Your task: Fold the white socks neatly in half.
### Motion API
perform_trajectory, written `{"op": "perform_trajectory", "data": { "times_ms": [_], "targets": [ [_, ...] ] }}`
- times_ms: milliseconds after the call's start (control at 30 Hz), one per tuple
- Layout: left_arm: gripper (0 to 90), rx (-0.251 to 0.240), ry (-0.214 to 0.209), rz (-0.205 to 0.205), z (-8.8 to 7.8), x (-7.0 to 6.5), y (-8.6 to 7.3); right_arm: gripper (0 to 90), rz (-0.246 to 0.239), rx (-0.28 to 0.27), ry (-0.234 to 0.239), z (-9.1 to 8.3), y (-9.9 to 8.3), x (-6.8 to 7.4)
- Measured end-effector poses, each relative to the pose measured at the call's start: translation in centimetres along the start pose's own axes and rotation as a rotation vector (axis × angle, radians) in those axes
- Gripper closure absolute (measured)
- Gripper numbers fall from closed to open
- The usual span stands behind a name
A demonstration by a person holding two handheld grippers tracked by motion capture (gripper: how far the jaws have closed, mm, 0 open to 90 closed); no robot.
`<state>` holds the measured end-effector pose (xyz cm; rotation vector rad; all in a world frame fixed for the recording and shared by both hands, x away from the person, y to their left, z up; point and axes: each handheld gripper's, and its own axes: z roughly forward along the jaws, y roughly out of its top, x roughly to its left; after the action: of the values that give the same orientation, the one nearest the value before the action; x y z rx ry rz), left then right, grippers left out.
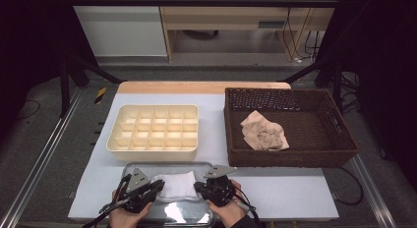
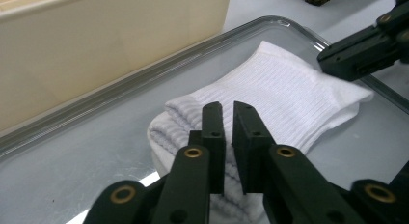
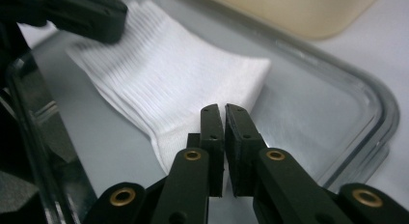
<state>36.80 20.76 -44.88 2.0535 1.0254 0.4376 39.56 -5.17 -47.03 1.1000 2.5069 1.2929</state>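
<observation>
White folded sock (image 1: 178, 185) lies in metal tray (image 1: 129, 168) at surface's near edge; soft, light, limp knit w/ ribbed grip, so pinch at cuff end; left gripper (image 2: 227, 119) jaws slightly apart, right gripper (image 3: 224, 119) jaws nearly together, neither clamped.

Black hand-held gripper (image 2: 227, 113) jaws, brass screws (grey plate atop).

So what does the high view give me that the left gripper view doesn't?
High view alone: the brown wicker basket holding a crumpled beige cloth, and the cream tray's grid of compartments. Left gripper view alone: the sock's ribbed weave and the left tool's nearly closed jaws over its folded end. Both: the white sock on the metal tray.
</observation>
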Motion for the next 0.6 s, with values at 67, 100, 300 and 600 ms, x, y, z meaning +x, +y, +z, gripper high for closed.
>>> {"op": "perform_trajectory", "data": {
  "times_ms": [67,100,300,600],
  "targets": [
    [78.3,0.001,0.002,-0.003,0.0,-0.1,0.0,83.6,0.002,-0.011,0.004,0.1,-0.3,-0.2],
    [77.0,0.005,0.004,-0.005,0.0,-0.2,0.0,82.0,0.006,-0.02,0.002,-0.1,-0.3,-0.2],
    [69.7,0.028,0.01,-0.012,0.3,-0.5,-0.3,69.7,0.024,-0.048,-0.025,-0.7,-0.4,-0.6],
    [83.7,0.076,0.036,-0.001,1.2,-0.7,-0.8,77.5,0.026,-0.018,0.004,0.7,-1.4,-0.3]
  ]
}}
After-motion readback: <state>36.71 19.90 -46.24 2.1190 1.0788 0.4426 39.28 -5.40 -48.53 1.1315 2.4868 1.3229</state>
